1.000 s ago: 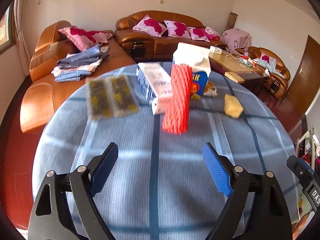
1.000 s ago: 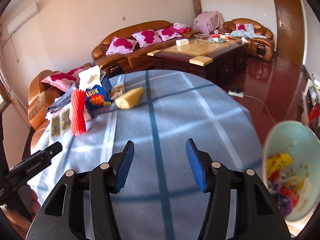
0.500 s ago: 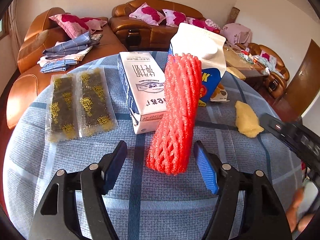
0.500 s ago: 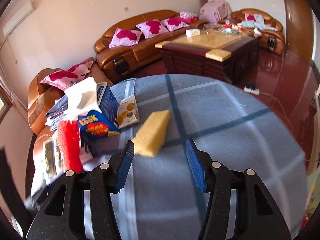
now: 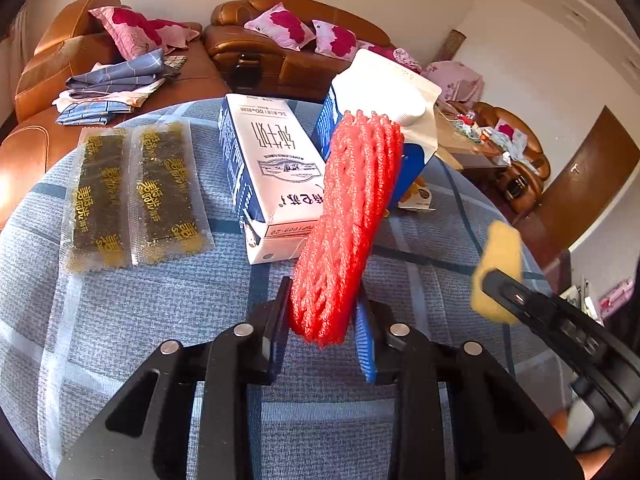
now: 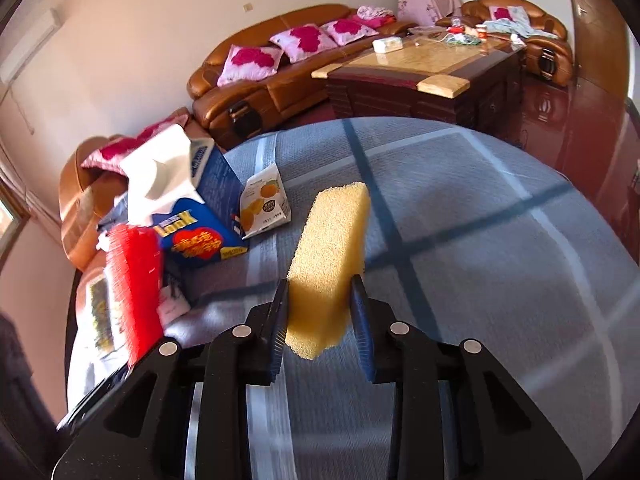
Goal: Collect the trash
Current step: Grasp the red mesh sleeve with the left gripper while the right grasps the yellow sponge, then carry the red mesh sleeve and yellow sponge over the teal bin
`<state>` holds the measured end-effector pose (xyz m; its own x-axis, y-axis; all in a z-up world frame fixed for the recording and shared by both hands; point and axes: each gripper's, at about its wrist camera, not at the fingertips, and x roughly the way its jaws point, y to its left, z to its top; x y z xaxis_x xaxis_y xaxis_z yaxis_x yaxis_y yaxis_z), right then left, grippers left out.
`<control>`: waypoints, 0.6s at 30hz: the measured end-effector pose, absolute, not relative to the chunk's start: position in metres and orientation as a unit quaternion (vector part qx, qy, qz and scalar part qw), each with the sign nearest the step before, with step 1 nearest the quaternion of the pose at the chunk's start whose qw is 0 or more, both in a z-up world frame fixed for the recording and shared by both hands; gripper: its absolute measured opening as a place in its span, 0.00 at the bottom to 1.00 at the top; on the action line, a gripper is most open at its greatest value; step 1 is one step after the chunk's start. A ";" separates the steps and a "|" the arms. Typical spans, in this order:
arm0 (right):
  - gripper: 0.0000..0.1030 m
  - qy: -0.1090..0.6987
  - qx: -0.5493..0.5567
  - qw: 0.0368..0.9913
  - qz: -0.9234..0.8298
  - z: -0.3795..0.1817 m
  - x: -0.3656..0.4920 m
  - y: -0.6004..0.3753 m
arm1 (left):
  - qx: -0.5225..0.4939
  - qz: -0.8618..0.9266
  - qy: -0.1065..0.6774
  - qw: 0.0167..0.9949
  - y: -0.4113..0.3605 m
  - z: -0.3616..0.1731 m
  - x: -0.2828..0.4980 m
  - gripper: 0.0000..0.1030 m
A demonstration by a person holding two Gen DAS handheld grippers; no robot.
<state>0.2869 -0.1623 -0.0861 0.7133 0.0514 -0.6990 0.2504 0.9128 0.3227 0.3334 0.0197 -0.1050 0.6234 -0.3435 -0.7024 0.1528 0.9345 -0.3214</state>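
Left gripper [image 5: 322, 336] clamped on near end of red foam net [image 5: 348, 224], right gripper [image 6: 322, 334] closing on yellow sponge [image 6: 328, 264], pads at its sides, both near centre of table [image 6: 500, 240]. Looks like early pickup stage, nothing visibly binned. Still left on cloth: white carton [image 5: 272, 176], blue carton [image 6: 200, 216], two seaweed packs [image 5: 136, 192] far left, small snack pouch [image 6: 264, 204].

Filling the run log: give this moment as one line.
left gripper: shut on red foam net | right gripper: closing on yellow sponge
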 end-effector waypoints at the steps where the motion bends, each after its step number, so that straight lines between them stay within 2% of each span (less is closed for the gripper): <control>1: 0.29 0.366 0.211 0.905 -0.058 -0.081 0.273 -0.163 | -0.115 -0.142 0.409 0.894 0.019 -0.104 0.332 0.25; 9: 0.30 0.333 0.201 0.918 -0.085 -0.059 0.183 -0.169 | -0.095 -0.173 0.391 0.899 0.006 -0.097 0.307 0.24; 18: 0.30 0.324 0.179 0.921 -0.124 -0.066 0.112 -0.189 | -0.041 -0.219 0.376 0.900 -0.033 -0.073 0.237 0.23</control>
<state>0.1118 -0.1892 -0.0664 0.7587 -0.1130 -0.6415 0.3452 0.9049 0.2488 0.2370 -0.0328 -0.0732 0.6218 -0.4249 -0.6579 0.3631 0.9007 -0.2385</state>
